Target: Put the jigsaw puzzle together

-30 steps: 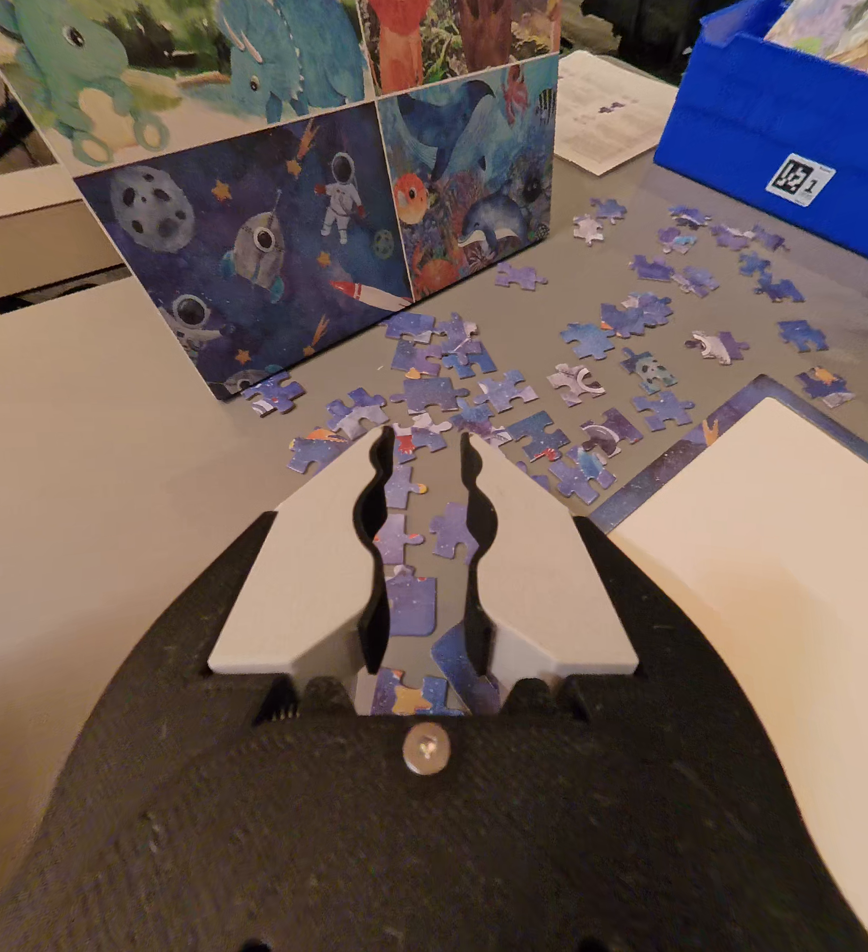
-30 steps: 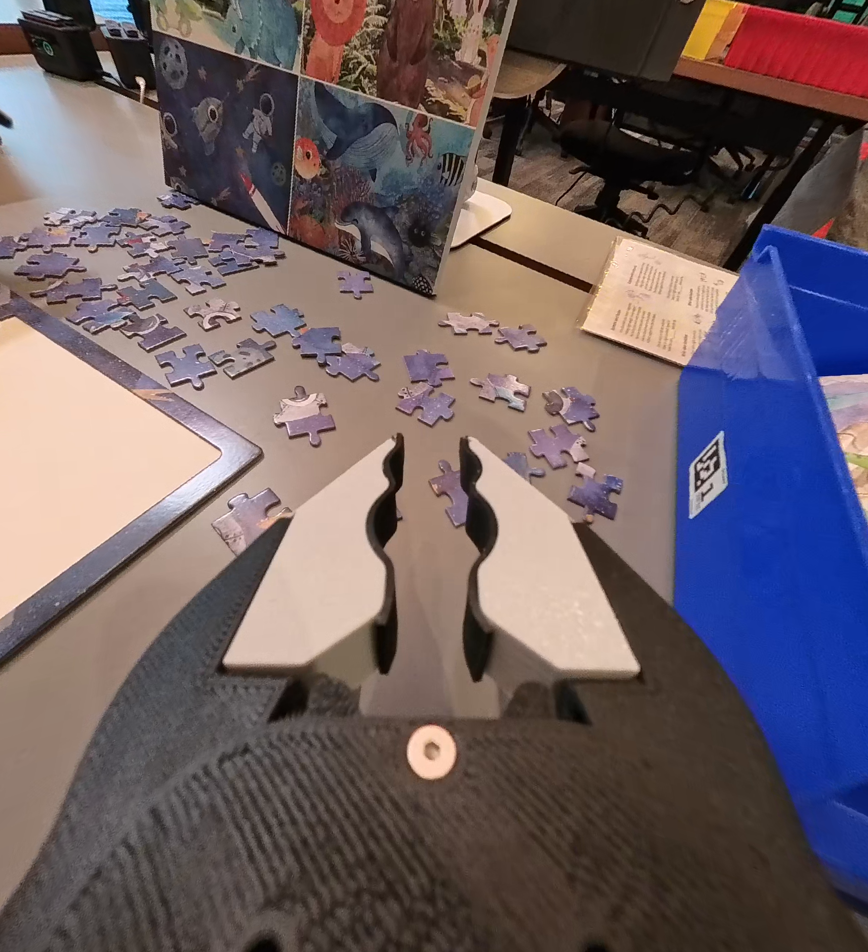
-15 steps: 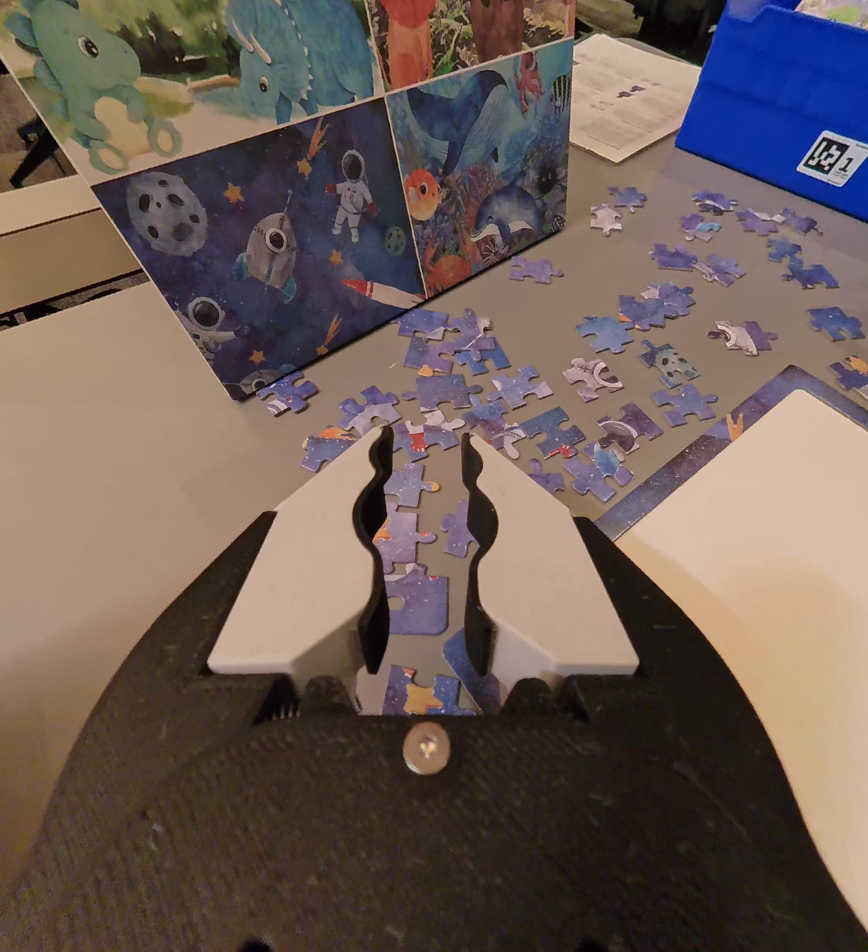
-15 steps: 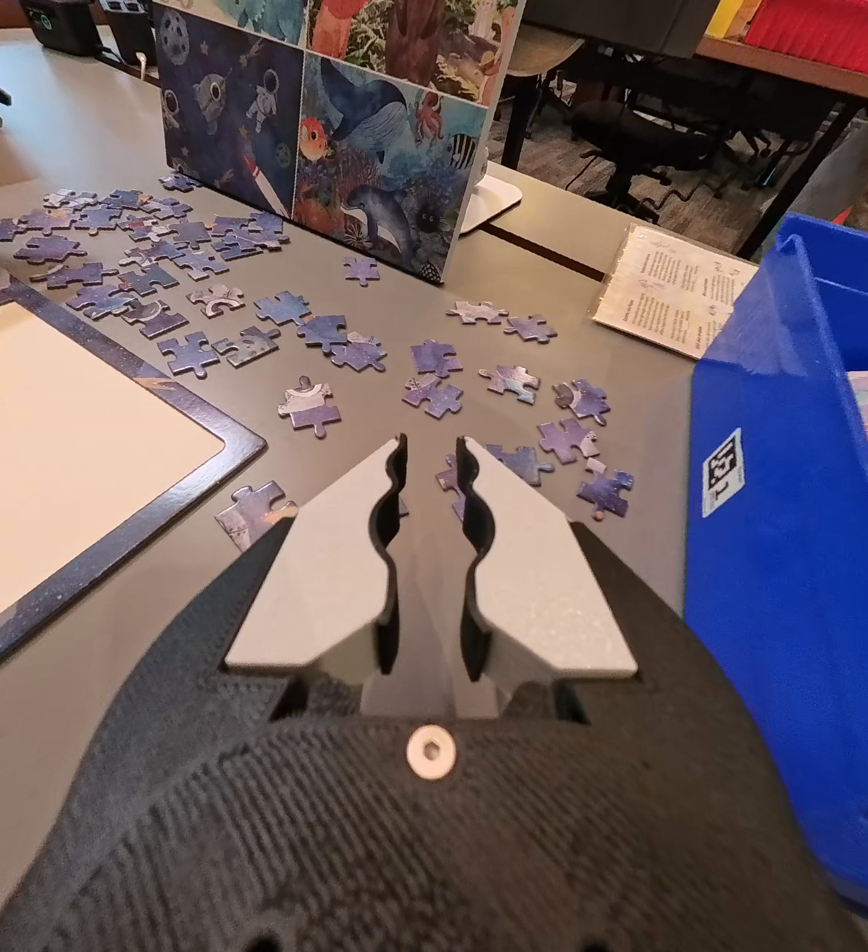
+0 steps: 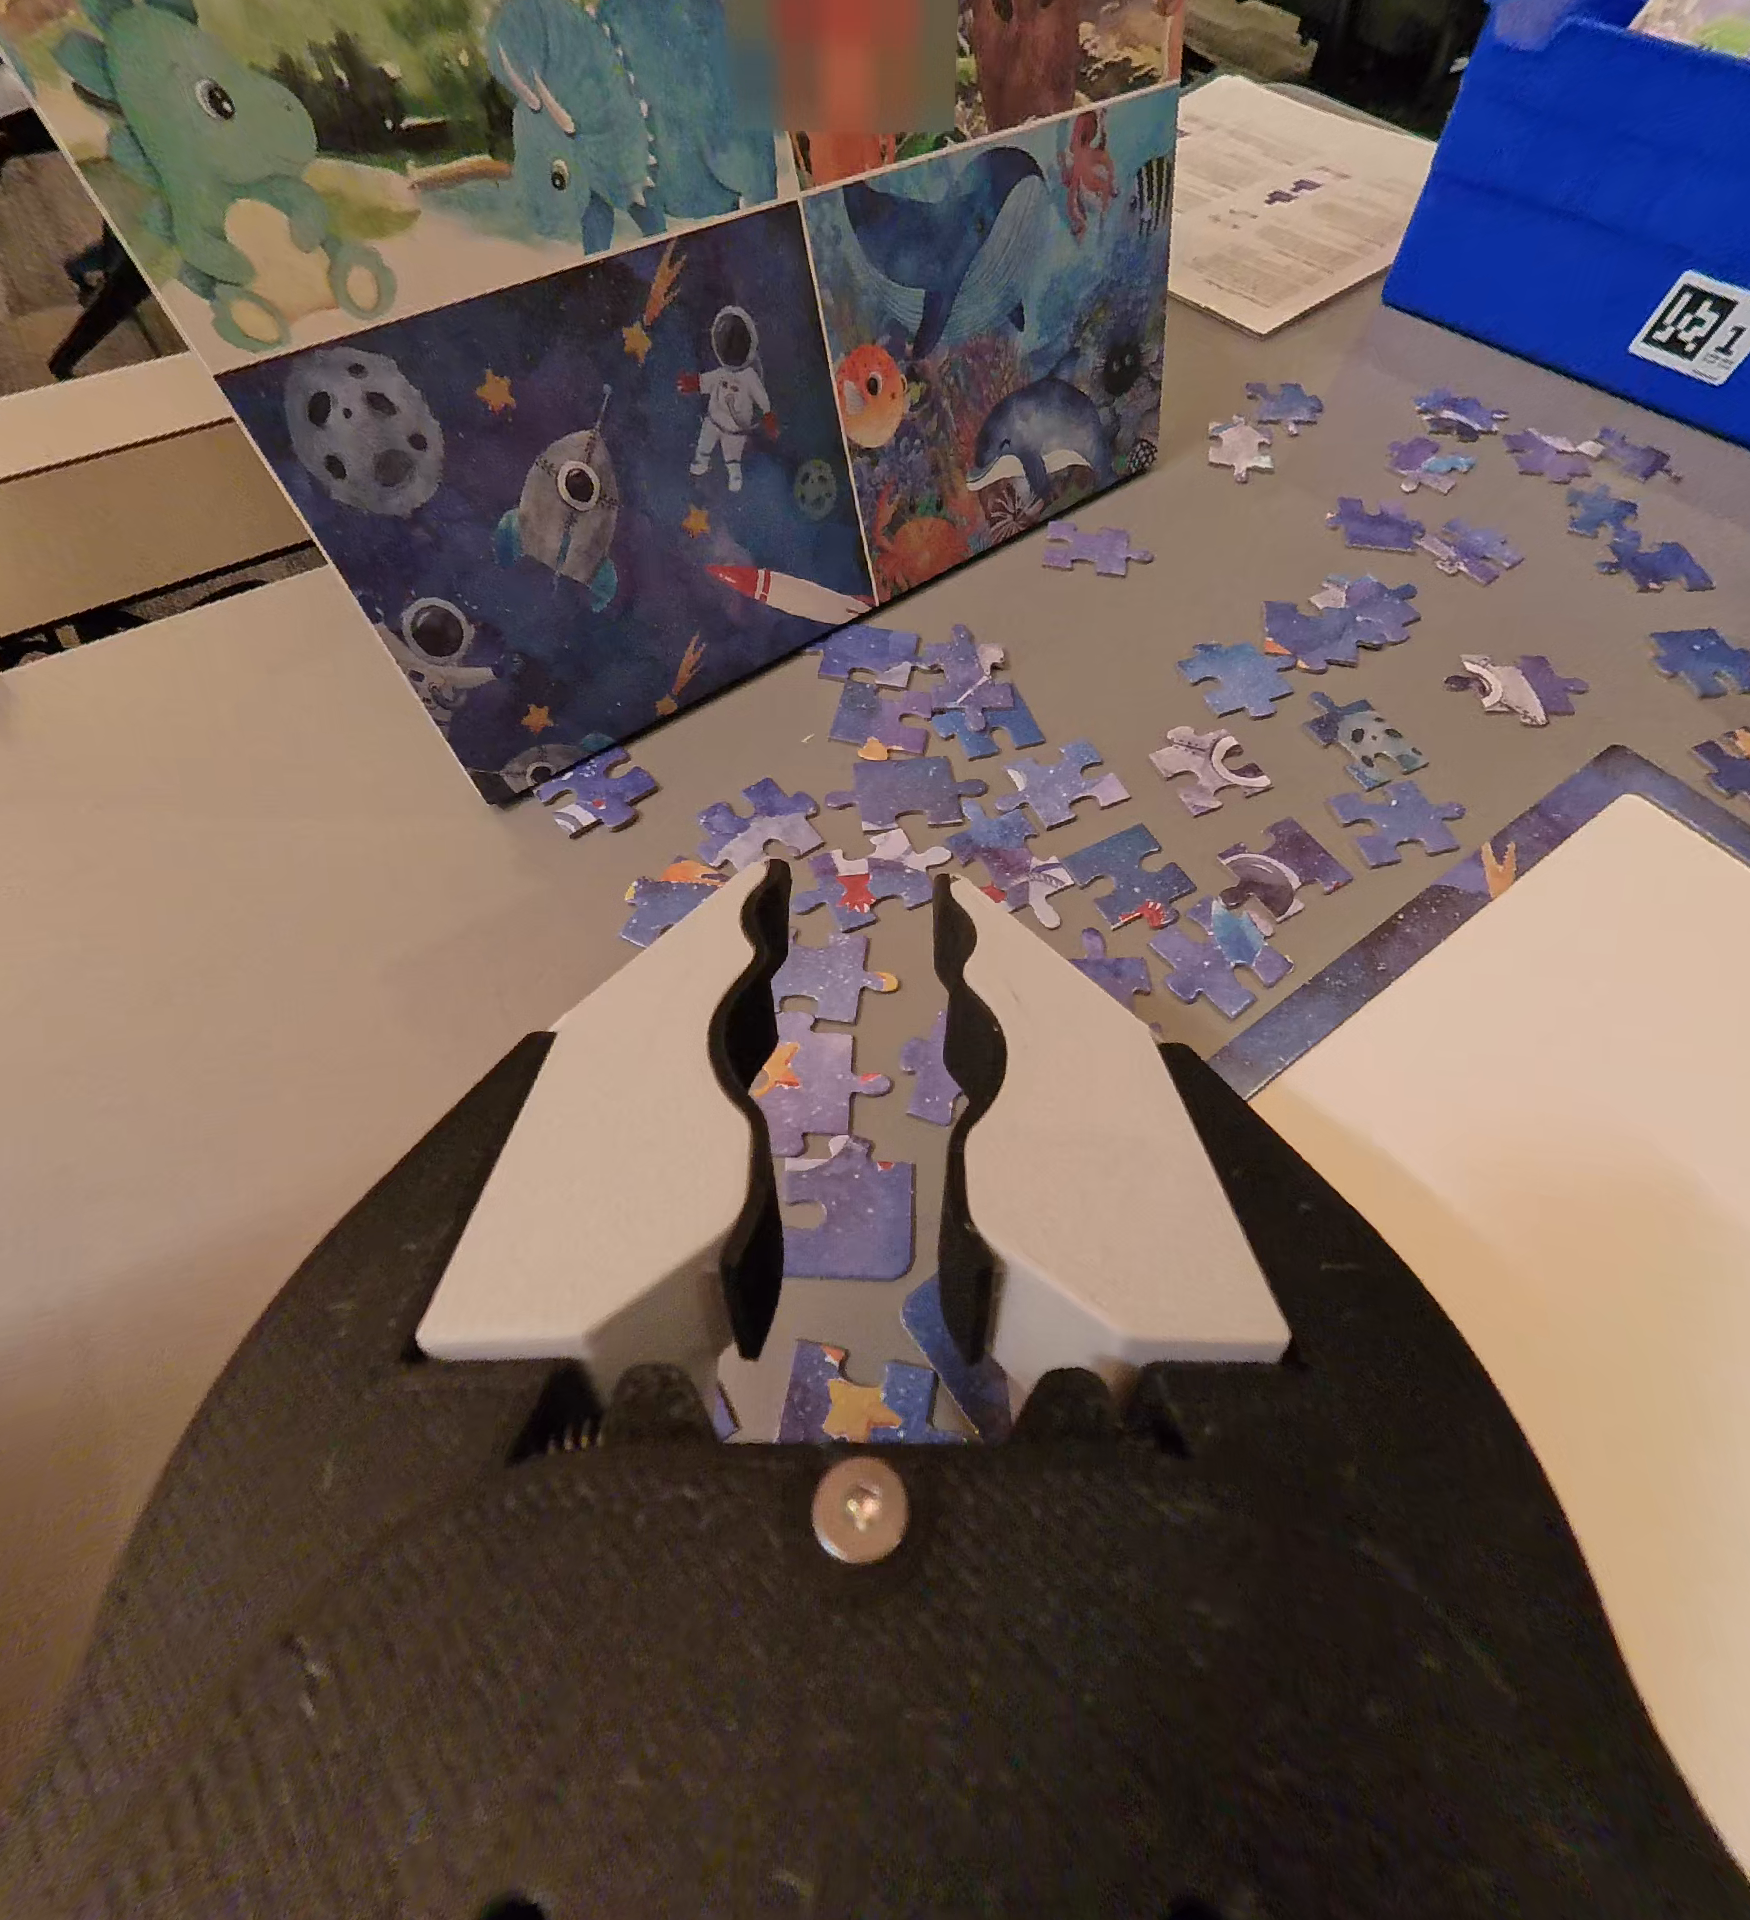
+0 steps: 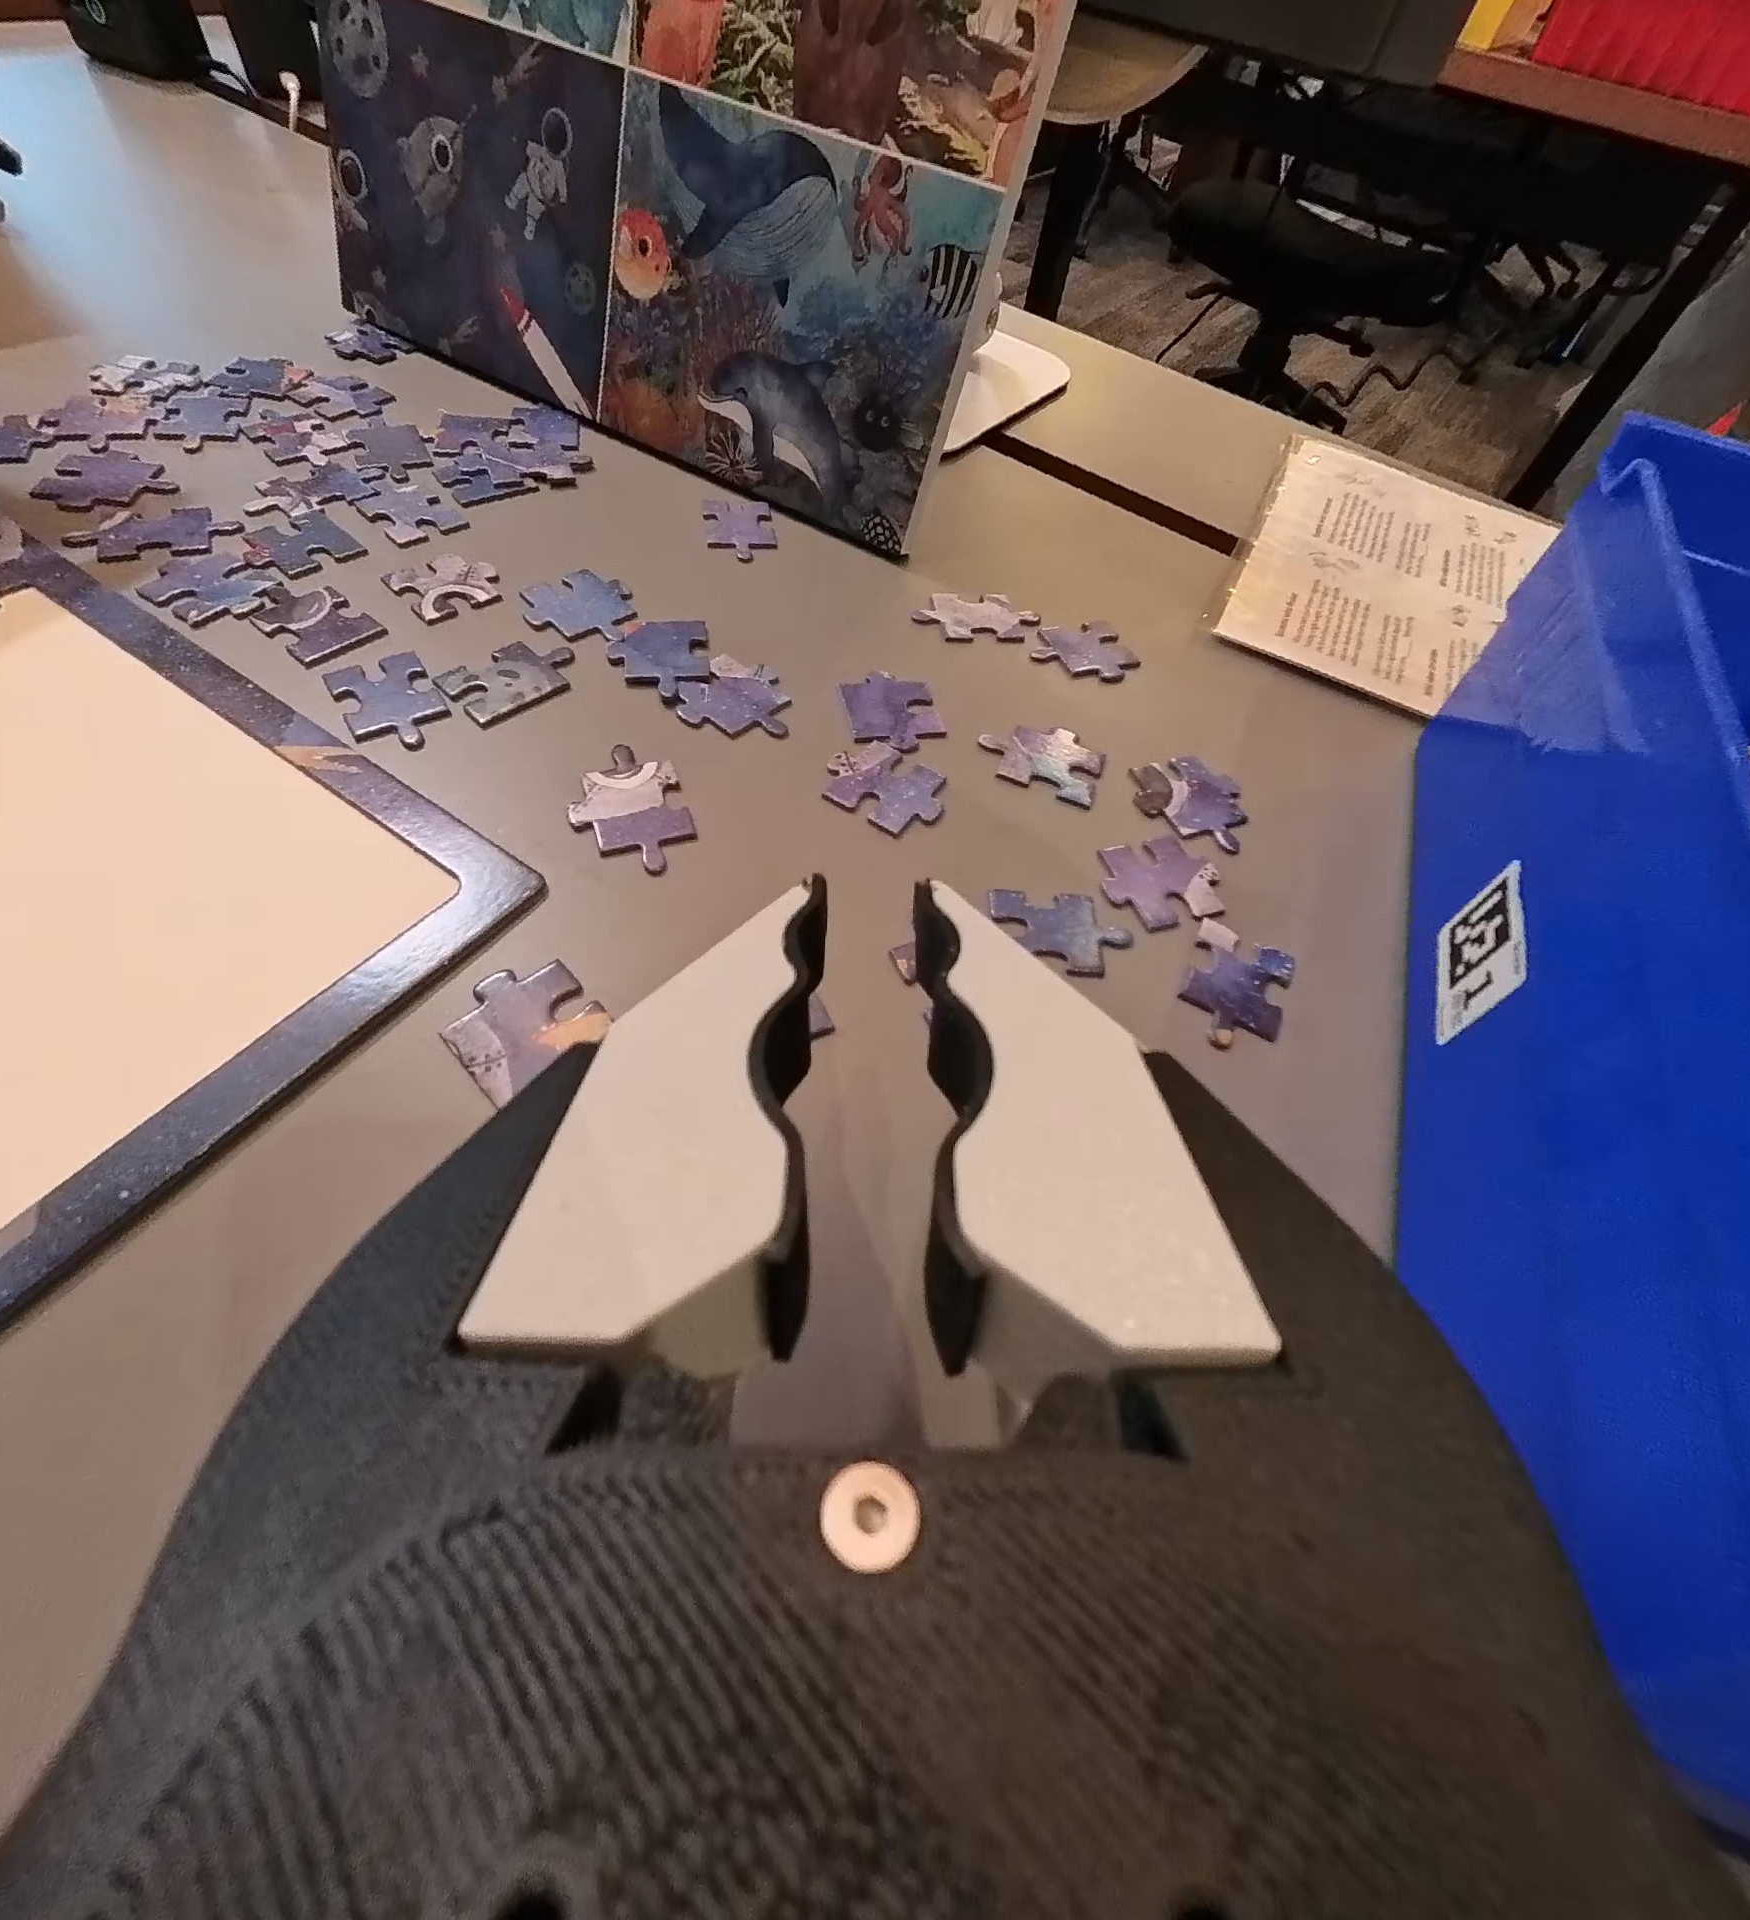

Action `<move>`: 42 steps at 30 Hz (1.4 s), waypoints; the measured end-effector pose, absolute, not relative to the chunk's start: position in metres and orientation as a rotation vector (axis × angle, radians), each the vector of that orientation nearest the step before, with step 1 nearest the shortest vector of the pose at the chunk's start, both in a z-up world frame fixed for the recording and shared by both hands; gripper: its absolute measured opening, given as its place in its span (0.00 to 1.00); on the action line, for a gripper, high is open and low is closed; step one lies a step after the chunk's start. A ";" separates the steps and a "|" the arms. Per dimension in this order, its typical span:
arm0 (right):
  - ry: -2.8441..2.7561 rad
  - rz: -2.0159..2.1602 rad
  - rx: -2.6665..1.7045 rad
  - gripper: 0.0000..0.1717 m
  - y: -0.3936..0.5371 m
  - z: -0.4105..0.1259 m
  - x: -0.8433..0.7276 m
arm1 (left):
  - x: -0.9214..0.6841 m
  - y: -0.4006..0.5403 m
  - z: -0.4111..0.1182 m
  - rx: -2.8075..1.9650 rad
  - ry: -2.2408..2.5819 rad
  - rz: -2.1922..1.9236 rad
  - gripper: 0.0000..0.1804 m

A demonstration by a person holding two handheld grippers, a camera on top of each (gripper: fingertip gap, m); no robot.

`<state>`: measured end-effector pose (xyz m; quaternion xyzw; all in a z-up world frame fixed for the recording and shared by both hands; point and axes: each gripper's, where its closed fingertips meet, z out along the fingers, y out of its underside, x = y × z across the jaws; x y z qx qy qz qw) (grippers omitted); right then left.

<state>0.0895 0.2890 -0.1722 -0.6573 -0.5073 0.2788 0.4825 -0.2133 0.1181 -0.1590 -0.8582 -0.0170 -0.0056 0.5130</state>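
the left gripper (image 5: 855, 894) hangs over loose puzzle pieces (image 5: 829, 1081) left of the puzzle frame (image 5: 1536, 862), jaws apart, clamping nothing. the right gripper (image 6: 869, 896), right of the frame, jaws narrowly apart and bare, has narrowed since earlier; a piece (image 6: 1056, 928) lies just right.

Grey table (image 6: 1297, 935) carries loose blue-purple puzzle pieces (image 5: 1058, 790), scattered singly and in overlapping clusters. Puzzle tray (image 6: 227, 831) with dark starry border and cream inset lies flat at one side. Illustrated puzzle box (image 5: 642, 468) stands upright behind the pieces. Blue bin (image 6: 1629, 1143) at the other side; printed sheet (image 6: 1370, 582) lies flat beside it
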 end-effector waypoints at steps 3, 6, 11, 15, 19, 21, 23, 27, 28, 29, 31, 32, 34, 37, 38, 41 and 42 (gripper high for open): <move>-1.239 0.679 -1.601 0.09 0.289 -0.172 0.089 | -0.214 0.118 -0.159 -2.062 -0.044 -0.011 0.14; -1.241 0.679 -1.603 0.09 0.288 -0.173 0.088 | -0.217 0.118 -0.159 -2.062 -0.056 -0.002 0.14; -1.244 0.678 -1.603 0.09 0.288 -0.173 0.088 | -0.220 0.117 -0.158 -2.056 -0.078 -0.009 0.14; -1.243 0.676 -1.605 0.09 0.289 -0.174 0.087 | -0.225 0.114 -0.159 -2.056 -0.096 0.001 0.14; -1.168 0.694 -1.592 0.10 0.295 -0.166 0.082 | -0.230 0.111 -0.158 -2.047 -0.126 -0.002 0.14; -1.150 0.729 -1.570 0.17 0.294 -0.154 0.066 | -0.234 0.108 -0.157 -2.035 -0.141 -0.012 0.14; -1.191 0.724 -1.526 0.24 0.290 -0.137 0.041 | -0.236 0.107 -0.155 -2.023 -0.151 -0.021 0.14; -1.425 0.657 -1.371 0.37 0.281 -0.089 -0.040 | -0.246 0.100 -0.151 -1.998 -0.162 -0.036 0.14; -1.500 0.616 -1.319 0.40 0.279 -0.075 -0.064 | -0.248 0.096 -0.148 -1.992 -0.164 -0.039 0.14; -1.571 0.566 -1.254 0.40 0.278 -0.060 -0.088 | -0.249 0.095 -0.147 -1.987 -0.166 -0.042 0.14; -1.687 0.440 -1.115 0.39 0.281 -0.032 -0.136 | -0.251 0.093 -0.146 -1.979 -0.170 -0.051 0.15; -1.732 0.365 -1.050 0.38 0.287 -0.021 -0.160 | -0.252 0.092 -0.145 -1.974 -0.173 -0.058 0.15; -1.799 0.240 -0.956 0.31 0.305 -0.006 -0.203 | -0.252 0.091 -0.144 -1.963 -0.177 -0.081 0.15; -1.905 0.166 -0.995 0.32 0.335 -0.011 -0.249 | -0.252 0.089 -0.141 -1.946 -0.180 -0.109 0.15; -1.956 0.173 -1.054 0.33 0.342 -0.019 -0.256 | -0.252 0.088 -0.140 -1.941 -0.180 -0.113 0.15; -2.127 0.245 -1.223 0.32 0.339 -0.046 -0.260 | -0.252 0.087 -0.137 -1.933 -0.183 -0.118 0.15; -2.149 0.236 -1.244 0.33 0.338 -0.050 -0.259 | -0.252 0.086 -0.135 -1.930 -0.186 -0.123 0.16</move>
